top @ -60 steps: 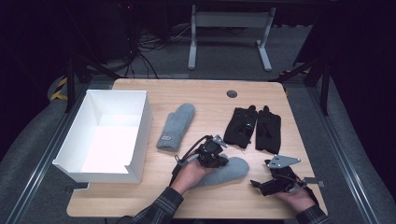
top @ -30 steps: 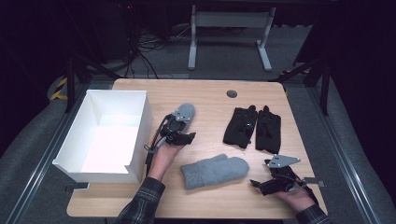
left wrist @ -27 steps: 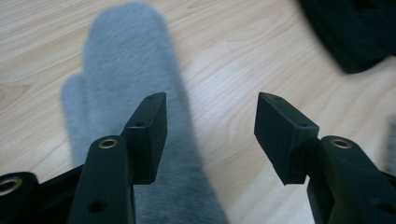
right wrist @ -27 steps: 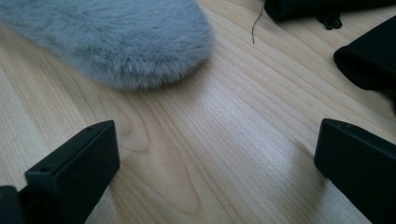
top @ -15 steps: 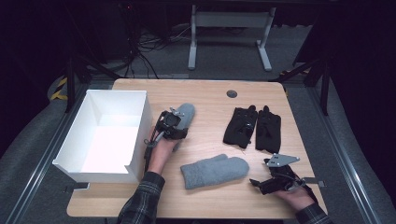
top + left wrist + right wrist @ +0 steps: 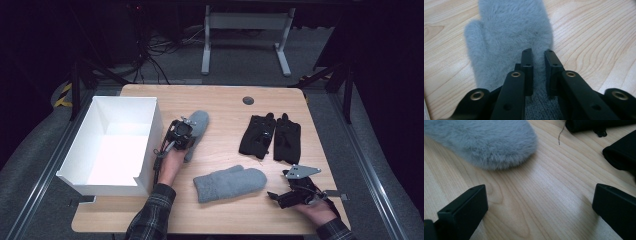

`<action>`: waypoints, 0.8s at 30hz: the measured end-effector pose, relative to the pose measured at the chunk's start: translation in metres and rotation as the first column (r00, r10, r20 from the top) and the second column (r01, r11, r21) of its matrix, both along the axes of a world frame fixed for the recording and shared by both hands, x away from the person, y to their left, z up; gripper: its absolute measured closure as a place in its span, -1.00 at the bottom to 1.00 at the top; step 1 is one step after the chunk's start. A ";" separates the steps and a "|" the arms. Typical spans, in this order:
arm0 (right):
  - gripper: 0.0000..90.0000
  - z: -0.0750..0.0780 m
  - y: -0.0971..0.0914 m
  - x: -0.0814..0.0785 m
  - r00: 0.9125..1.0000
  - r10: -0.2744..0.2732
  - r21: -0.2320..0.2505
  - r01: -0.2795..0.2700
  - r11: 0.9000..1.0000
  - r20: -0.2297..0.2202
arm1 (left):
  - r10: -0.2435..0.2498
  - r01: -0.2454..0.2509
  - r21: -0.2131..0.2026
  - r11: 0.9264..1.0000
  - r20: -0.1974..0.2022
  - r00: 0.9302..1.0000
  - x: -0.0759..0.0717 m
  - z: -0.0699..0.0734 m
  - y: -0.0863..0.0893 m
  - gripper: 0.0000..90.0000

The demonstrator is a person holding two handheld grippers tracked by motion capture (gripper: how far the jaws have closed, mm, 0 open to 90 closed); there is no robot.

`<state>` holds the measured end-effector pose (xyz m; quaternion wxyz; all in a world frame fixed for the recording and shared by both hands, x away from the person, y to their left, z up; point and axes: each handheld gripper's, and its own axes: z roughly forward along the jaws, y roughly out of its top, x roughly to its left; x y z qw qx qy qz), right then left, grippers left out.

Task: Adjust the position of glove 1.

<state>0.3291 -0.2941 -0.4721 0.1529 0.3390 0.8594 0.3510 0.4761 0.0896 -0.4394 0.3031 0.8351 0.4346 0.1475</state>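
Grey fleece mitten is lying just right of the white box, and the left gripper is sitting on its near end. Second grey mitten is lying near-centre; black gloves are resting far right. Right gripper is idling at the near right edge of the table.

Left gripper view: jaws have just been closing and are pinching a ridge of mitten cuff between them.

Right gripper view: jaws are standing wide over bare wood, nothing between them, second mitten's tip lying ahead.

Judgement: box is looking empty, so nothing is packed yet; first mitten is being gripped, lift and drop are still pending, other mitten and gloves untouched.
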 end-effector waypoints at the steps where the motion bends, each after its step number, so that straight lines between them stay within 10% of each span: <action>1: -0.99 0.000 0.000 0.000 1.000 -0.001 0.000 0.001 1.000 -0.001 | -0.003 0.003 -0.013 1.000 -0.002 1.000 -0.001 0.001 0.000 0.83; 12: -0.99 0.000 0.000 -0.001 1.000 0.001 -0.001 -0.001 1.000 0.001 | -0.152 0.152 -0.074 0.986 0.004 0.988 -0.019 0.012 -0.007 0.84; 24: -0.99 0.000 -0.001 -0.001 1.000 0.002 -0.001 -0.002 1.000 0.001 | -0.351 0.349 -0.065 0.935 -0.027 0.936 -0.049 0.012 -0.017 0.82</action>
